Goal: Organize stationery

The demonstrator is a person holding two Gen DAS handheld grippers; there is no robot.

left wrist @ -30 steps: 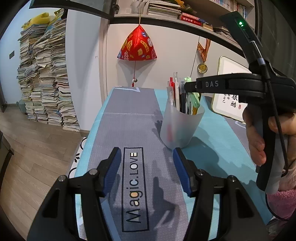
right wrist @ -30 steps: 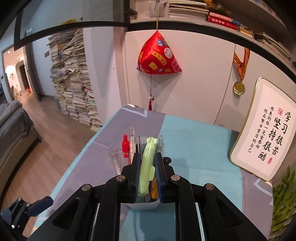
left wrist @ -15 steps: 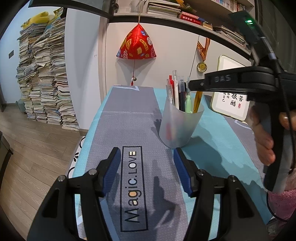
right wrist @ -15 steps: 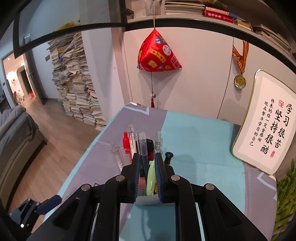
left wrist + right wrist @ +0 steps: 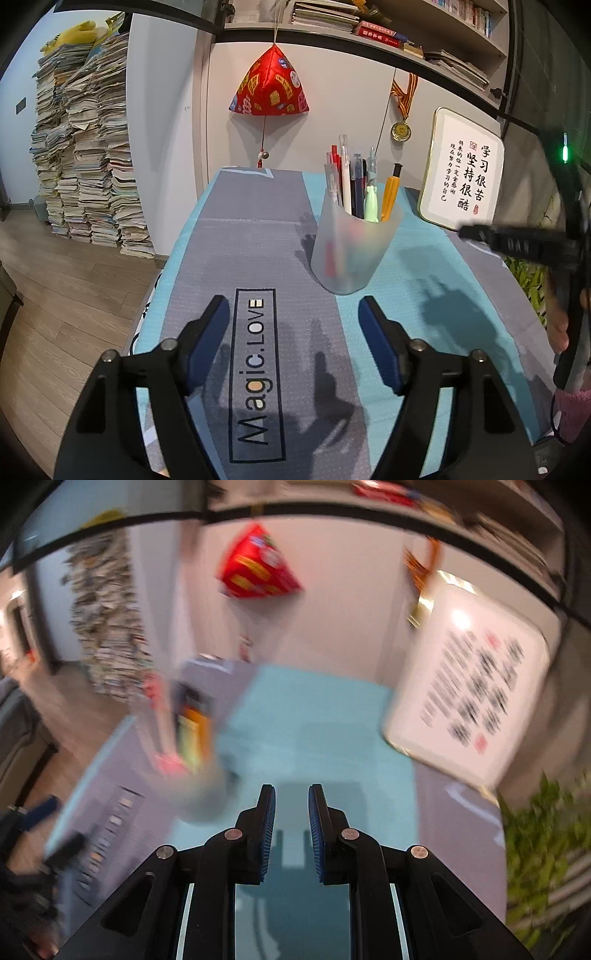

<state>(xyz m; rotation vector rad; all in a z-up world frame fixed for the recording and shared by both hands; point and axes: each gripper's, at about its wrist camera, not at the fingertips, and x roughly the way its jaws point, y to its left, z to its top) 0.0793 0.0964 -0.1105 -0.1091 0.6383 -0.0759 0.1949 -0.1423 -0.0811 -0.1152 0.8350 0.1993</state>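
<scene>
Your frosted pen cup stands right of centre in the left wrist view, on the mat; pens and a pale green pen are upright inside. No loose stationery shows on the mat, so the sorting looks nearly done. Your left gripper is spread wide and empty. Your right gripper, in a blurred view, has its fingers slightly parted, holding nothing.
</scene>
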